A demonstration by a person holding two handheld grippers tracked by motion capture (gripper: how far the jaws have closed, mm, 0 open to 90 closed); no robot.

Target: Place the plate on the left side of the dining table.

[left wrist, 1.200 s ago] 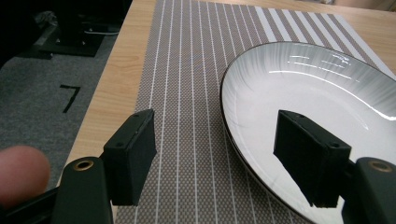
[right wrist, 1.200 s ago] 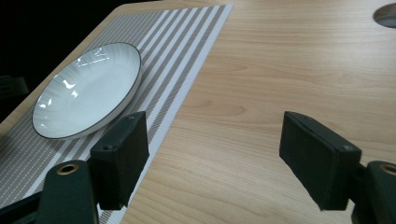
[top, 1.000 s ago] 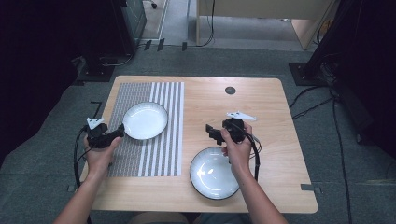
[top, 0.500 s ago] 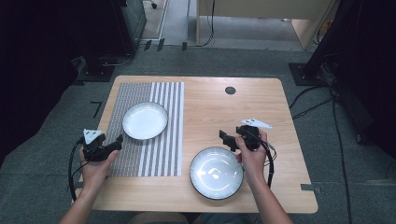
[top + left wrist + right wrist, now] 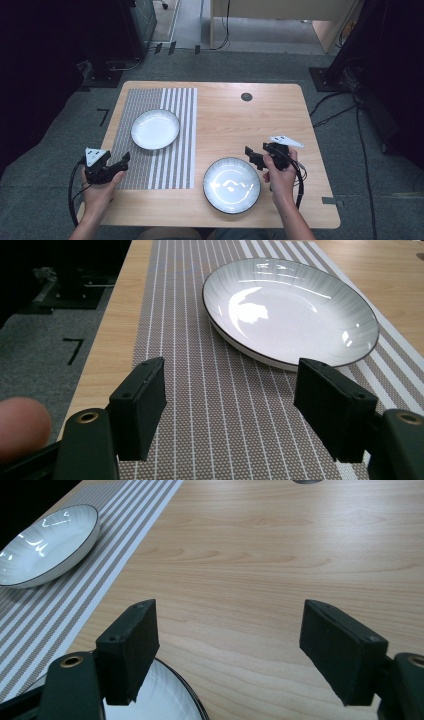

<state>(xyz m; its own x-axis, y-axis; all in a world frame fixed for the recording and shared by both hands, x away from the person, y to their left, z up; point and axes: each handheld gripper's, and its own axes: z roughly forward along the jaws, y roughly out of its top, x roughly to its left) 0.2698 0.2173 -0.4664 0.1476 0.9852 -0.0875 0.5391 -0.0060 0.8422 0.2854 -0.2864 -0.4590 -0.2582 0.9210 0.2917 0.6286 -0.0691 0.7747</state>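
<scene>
Two white plates with dark rims lie on the wooden table [image 5: 280, 110]. One plate [image 5: 155, 129] [image 5: 290, 315] [image 5: 40, 545] rests on the striped placemat [image 5: 160, 135] [image 5: 210, 405]. The other plate [image 5: 231, 184] [image 5: 155, 700] lies on bare wood near the front edge. My left gripper [image 5: 122, 162] [image 5: 240, 415] is open over the mat's front left corner, well short of the mat plate, with nothing between its jaws. My right gripper [image 5: 252, 156] [image 5: 230, 645] is open just right of the front plate's far rim, nothing held.
A round dark cable port [image 5: 246, 96] [image 5: 307, 481] sits in the table near its far edge. Grey carpet, cables and dark equipment surround the table. A wooden desk [image 5: 280, 10] stands beyond it. Bare wood lies between the plates and to the right.
Both hands have drawn back toward the table's front edge and outward: the left gripper away from the mat plate, the right one rightward and nearer. Both plates stayed put.
</scene>
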